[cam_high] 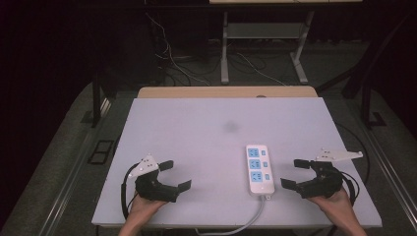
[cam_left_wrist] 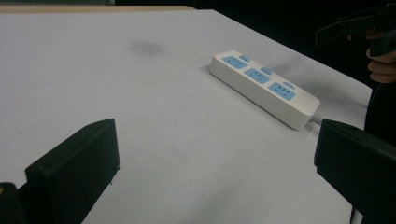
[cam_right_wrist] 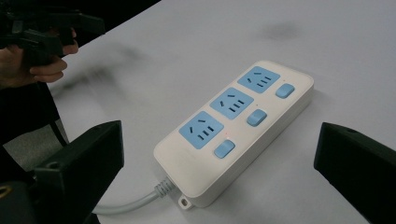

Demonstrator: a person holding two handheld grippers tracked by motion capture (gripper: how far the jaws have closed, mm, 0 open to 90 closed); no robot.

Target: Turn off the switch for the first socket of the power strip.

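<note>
Fingers (cam_right_wrist: 88, 158) wide apart, empty

Place: you work in a lab or test room.
Signs: a white tabletop (cam_high: 196, 132), loose cables (cam_high: 172, 59) on the floor, dark surroundings, metal desk legs (cam_high: 224, 49) behind.

Power strip (cam_high: 258, 169) flat on white table (cam_high: 206, 128), right of centre. Left gripper (cam_high: 169, 175) and right gripper (cam_high: 295, 173) flank it, jaws apart, not touching.
</note>
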